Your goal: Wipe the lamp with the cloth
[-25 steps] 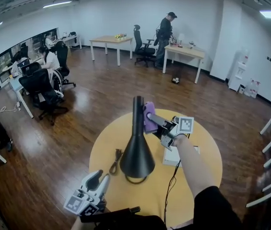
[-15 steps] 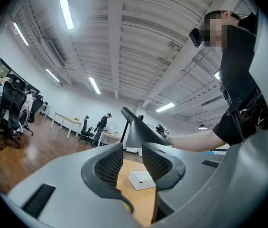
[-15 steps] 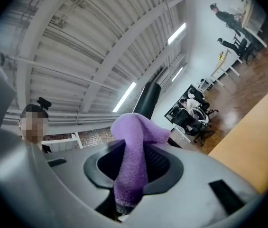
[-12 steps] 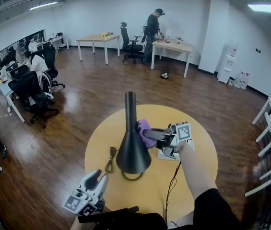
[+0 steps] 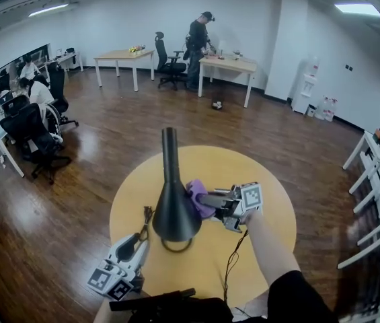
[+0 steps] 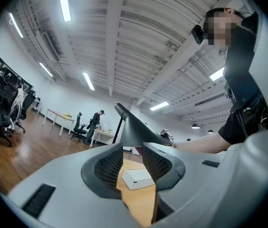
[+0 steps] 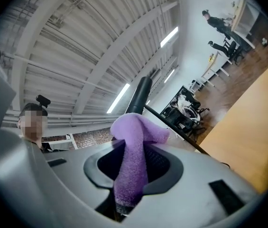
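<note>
1. Two grippers are in play, and we begin with the right gripper (image 5: 208, 200). Its jaws are clamped on the purple cloth (image 5: 196, 192), and a fold of it bulges out past the tips in the right gripper view.
2. The cloth lies against the right side of the black lamp (image 5: 173, 210), on the upper part of its cone-shaped shade just below the neck. It looks to be touching, though the fold hides the contact itself.
3. The left gripper (image 5: 134, 246) hovers low at the near-left of the table, apart from the lamp. Its jaws stand part-way apart with nothing between them — only a white box (image 6: 136, 178) on the tabletop shows beyond.
4. The lamp stands upright near the middle of the round yellow table (image 5: 257, 173), with a dark cable (image 5: 146, 217) lying just to its left.
5. We judge the step in hand to be the wipe itself, with the cloth working the shade's right flank.
6. The next move, as we read it, calls for drawing the cloth on over the shade toward its rim and round to the other sides. Light, even pressure matters here — a hard sideways push could tip the lamp. The idle left gripper could steady the lamp's foot if needed.
</note>
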`<control>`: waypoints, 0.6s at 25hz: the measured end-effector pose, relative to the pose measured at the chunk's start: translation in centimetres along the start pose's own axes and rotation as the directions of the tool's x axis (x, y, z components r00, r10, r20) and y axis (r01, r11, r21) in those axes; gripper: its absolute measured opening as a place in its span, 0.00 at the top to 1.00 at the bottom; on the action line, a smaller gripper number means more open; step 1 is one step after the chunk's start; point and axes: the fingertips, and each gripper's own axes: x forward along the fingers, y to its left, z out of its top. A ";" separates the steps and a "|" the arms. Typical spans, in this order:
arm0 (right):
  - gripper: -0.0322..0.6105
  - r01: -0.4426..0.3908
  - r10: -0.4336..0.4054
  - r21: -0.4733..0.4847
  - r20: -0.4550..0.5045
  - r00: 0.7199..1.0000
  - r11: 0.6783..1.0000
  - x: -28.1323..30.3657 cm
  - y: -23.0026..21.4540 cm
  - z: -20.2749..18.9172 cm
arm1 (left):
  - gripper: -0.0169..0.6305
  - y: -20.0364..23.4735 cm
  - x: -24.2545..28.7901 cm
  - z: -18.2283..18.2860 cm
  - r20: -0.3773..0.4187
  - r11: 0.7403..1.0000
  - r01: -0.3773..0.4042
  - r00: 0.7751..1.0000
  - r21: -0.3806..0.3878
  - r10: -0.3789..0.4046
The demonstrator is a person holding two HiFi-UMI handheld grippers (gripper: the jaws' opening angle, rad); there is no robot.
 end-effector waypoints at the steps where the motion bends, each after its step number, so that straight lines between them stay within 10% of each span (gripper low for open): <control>1: 0.79 0.005 -0.005 0.001 -0.003 1.000 1.000 -0.2 0.0 -0.1 | 0.78 -0.2 0.4 0.1 -0.004 1.000 0.008 1.000 -0.006 -0.008; 8: 0.79 0.058 -0.059 -0.031 -0.010 0.998 0.998 -1.1 0.0 -0.7 | 0.78 3.2 5.4 4.3 0.019 0.995 0.100 0.995 -0.016 -0.100; 15: 0.79 0.174 -0.156 -0.153 0.121 0.980 0.973 -1.5 -0.7 3.9 | 0.75 6.6 12.3 6.1 0.051 0.909 0.230 0.973 -0.348 -0.227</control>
